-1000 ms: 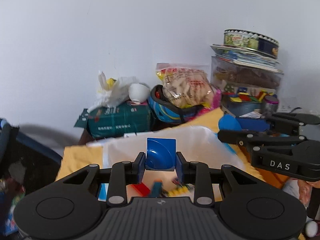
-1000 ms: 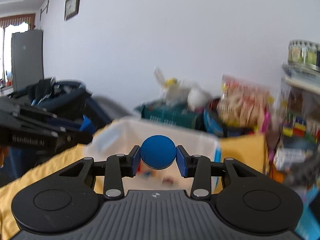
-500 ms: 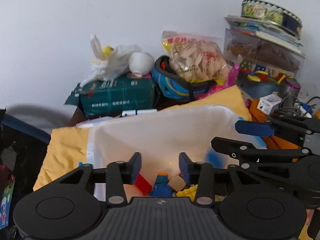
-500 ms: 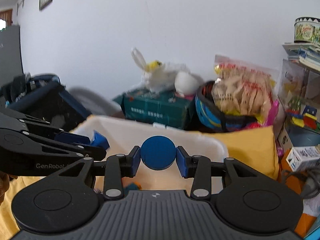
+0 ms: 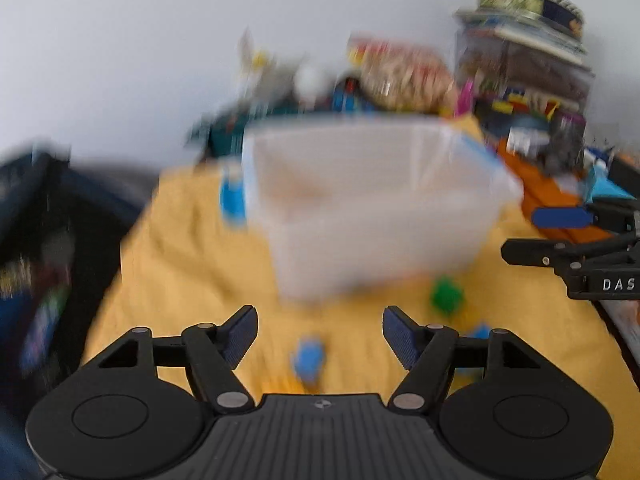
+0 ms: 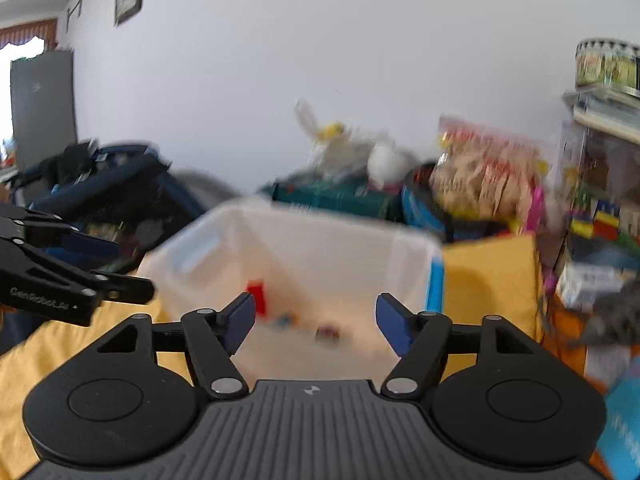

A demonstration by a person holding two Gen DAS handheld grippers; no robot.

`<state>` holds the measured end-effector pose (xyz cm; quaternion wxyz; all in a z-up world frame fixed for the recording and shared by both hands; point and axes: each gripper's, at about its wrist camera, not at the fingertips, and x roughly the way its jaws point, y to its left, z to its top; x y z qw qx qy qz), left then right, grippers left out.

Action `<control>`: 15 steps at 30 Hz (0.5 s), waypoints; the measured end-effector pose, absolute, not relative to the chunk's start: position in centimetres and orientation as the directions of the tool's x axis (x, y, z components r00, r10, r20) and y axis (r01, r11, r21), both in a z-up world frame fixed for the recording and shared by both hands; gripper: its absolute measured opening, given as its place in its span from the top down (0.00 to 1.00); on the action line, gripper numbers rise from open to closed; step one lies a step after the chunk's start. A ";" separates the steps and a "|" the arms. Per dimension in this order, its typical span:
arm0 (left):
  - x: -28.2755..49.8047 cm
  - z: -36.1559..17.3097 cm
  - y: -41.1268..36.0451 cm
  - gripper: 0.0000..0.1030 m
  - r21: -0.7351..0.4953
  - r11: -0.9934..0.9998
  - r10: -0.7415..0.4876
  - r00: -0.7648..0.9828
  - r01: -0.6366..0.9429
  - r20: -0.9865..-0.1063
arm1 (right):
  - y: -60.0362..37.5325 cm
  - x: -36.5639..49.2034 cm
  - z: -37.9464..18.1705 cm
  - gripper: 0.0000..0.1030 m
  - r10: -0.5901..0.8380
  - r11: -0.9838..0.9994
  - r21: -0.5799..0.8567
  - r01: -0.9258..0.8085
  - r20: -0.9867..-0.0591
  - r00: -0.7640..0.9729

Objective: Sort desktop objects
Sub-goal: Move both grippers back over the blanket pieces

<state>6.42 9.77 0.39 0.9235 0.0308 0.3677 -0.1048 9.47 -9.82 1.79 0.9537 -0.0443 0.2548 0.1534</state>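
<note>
A translucent white plastic bin (image 5: 372, 208) stands on a yellow cloth (image 5: 184, 264). My left gripper (image 5: 319, 332) is open and empty, low over the cloth in front of the bin. A small blue toy (image 5: 308, 360) lies between its fingers on the cloth, and a green toy (image 5: 446, 298) lies to the right. My right gripper (image 6: 315, 320) is open and empty above the bin (image 6: 304, 248), where a red block (image 6: 256, 294) and other small pieces lie. Both views are blurred.
Behind the bin are a green box (image 6: 332, 196), a snack bag (image 6: 484, 172), a blue helmet (image 6: 420, 208) and stacked boxes with a round tin (image 5: 528, 0). A dark bag (image 6: 104, 184) sits at the left. The right gripper shows in the left view (image 5: 580, 240).
Both grippers opened and let go: the left dropped its blue block, then the right its blue ball. The left gripper has pulled back and down in front of the bin.
</note>
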 end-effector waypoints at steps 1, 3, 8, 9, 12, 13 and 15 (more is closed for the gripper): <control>5.8 -0.8 10.1 0.30 -0.048 0.976 -0.183 0.674 0.213 -0.716 | -9.9 8.9 1.0 0.32 0.272 0.948 -0.002 -0.319 -0.520 0.810; 4.4 -3.3 10.2 0.30 -0.086 0.972 -0.202 0.593 0.219 -0.779 | -9.9 7.8 -1.0 0.32 0.276 0.946 0.022 -0.324 -0.584 0.763; 1.6 -6.2 10.9 0.30 -0.152 0.965 -0.247 0.546 0.212 -0.801 | -9.1 5.2 -5.4 0.45 0.265 0.942 0.043 -0.333 -0.703 0.660; 1.4 -6.4 11.1 0.30 -0.167 0.965 -0.253 0.544 0.203 -0.800 | -8.8 4.8 -5.9 0.47 0.266 0.941 0.046 -0.336 -0.715 0.647; 1.6 -6.4 11.8 0.30 -0.164 0.973 -0.226 0.562 0.160 -0.795 | -7.8 4.3 -7.0 0.55 0.264 0.935 0.035 -0.354 -0.733 0.626; 1.7 -6.2 11.8 0.30 -0.162 0.975 -0.219 0.568 0.150 -0.793 | -7.7 4.4 -7.2 0.58 0.264 0.937 0.045 -0.345 -0.740 0.619; 1.5 -6.2 11.9 0.30 -0.170 0.975 -0.220 0.575 0.141 -0.788 | -8.5 4.9 -7.4 0.58 0.279 0.951 0.126 -0.282 -0.740 0.612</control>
